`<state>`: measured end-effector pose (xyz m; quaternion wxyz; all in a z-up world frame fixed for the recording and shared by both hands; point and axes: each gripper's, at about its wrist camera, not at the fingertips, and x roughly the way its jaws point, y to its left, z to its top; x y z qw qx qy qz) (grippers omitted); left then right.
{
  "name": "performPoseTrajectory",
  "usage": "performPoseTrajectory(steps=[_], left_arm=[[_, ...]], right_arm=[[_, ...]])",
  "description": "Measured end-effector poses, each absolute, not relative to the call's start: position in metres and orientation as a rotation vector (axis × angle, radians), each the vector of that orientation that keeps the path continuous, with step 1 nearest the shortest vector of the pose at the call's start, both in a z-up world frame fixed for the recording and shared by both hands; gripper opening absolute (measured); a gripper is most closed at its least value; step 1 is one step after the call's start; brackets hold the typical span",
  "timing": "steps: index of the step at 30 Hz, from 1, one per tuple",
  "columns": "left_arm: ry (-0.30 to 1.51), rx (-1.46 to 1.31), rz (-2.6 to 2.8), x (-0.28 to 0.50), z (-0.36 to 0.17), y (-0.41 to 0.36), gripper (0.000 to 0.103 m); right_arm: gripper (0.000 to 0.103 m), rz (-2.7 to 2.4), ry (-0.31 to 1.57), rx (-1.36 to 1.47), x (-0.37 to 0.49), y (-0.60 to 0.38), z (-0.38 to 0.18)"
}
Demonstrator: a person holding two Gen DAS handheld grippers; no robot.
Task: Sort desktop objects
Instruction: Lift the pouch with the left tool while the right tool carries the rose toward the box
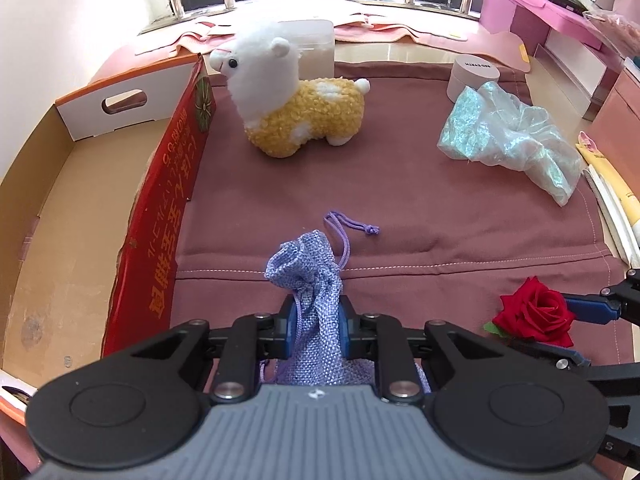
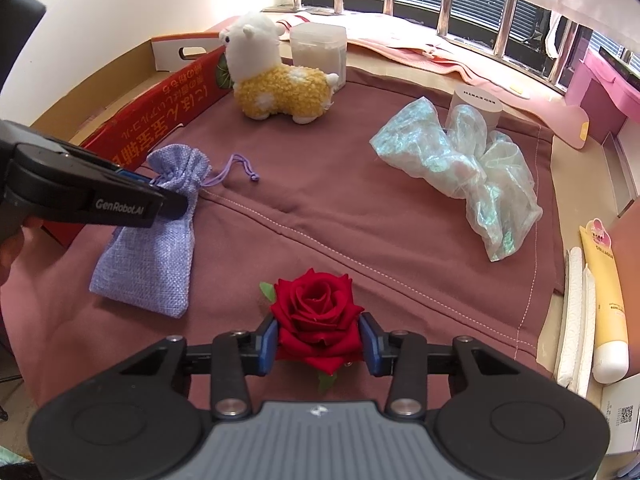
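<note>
A lilac woven drawstring pouch (image 1: pixel 308 264) lies on the maroon cloth (image 1: pixel 400 208), its neck bunched up between the blue pads of my left gripper (image 1: pixel 318 312), which is shut on it. In the right wrist view the same pouch (image 2: pixel 152 256) rests flat with the left gripper (image 2: pixel 168 196) clamped at its gathered neck. A red rose head (image 2: pixel 316 304) sits between the pads of my right gripper (image 2: pixel 320 338), and both pads press its petals. The rose (image 1: pixel 534 312) also shows low at the right of the left wrist view.
An open cardboard box (image 1: pixel 80 200) with a red printed side stands along the left. A white-and-yellow alpaca plush (image 1: pixel 296 104), an iridescent gauze bag (image 1: pixel 512 136), a round pale tin (image 1: pixel 474 74) and a translucent tub (image 1: pixel 316 44) sit farther back. A yellow tube (image 2: pixel 606 304) lies at the right edge.
</note>
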<state>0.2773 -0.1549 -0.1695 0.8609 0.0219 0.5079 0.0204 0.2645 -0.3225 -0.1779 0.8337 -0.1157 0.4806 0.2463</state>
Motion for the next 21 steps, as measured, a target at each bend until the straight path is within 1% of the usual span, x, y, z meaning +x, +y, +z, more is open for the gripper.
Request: performPoseTrajectory(steps=[12,21], left_arm=[[1.023,0.023,0.041,0.269,-0.147,-0.155,0.015],[0.961,0.009,0.037,0.258,-0.109,-0.154,0.015]], right_arm=[[0.039,0.540,0.976,-0.246,0.259,-0.322,-0.162],[0.039,0.551,0.935,-0.241,0.259,-0.320,-0.136]])
